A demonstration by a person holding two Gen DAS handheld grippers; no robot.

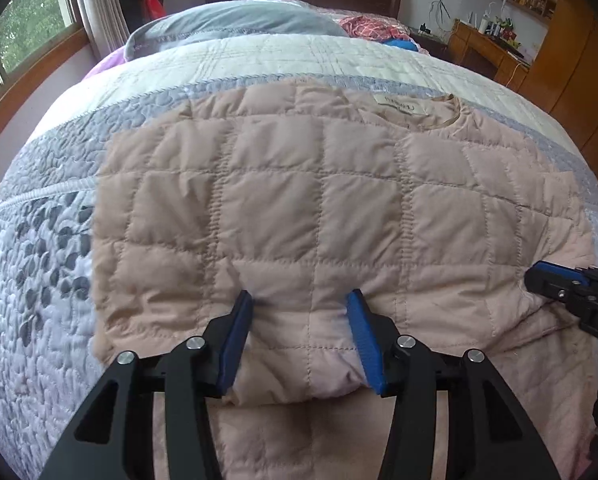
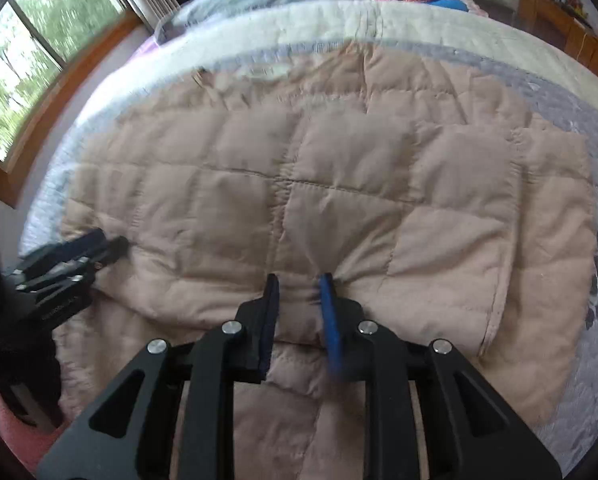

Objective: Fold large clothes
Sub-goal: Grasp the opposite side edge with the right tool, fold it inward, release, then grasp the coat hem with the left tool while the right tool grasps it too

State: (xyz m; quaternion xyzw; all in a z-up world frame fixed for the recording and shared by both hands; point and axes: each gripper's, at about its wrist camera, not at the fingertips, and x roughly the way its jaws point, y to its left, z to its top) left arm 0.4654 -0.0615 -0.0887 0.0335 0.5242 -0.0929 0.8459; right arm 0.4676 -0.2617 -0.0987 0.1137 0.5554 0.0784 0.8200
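Garment: one quilted pink jacket (image 1: pixel 299 184) lay spread on the bed (image 1: pixel 39 320), its near hem doubled over into a padded roll directly under both sets of jaws.
Collar: the neckline with its sewn label (image 1: pixel 399 107) lay at the far end of the jacket, straight ahead of the jaws and well apart from them.
Long axis: the jacket ran from the jaws away toward the headboard; the folded hem ran crosswise, from one gripper to the other.
Left gripper (image 1: pixel 301 300): its jaws stood about half apart with the thick folded hem bulging up between them; the blue pads (image 1: pixel 237 340) met the fabric on both sides, judged a hold on the padded roll.
Right gripper (image 2: pixel 299 282): its jaws stood narrowly apart over a pinched ridge of the same hem; the view was blurred, so whether the pads pressed the cloth or had let it go could not be told.
Spacing: the two grippers sat side by side along the hem, each showing at the edge of the other's view, near the hem's opposite ends.
Nearer hand: neither; both were on the hem, equally far from the collar.
Coming move: judged to carry the hem forward toward the collar.
Count: one jacket, two grippers, one bed, one grey pillow (image 1: pixel 235 24) beyond the jacket.
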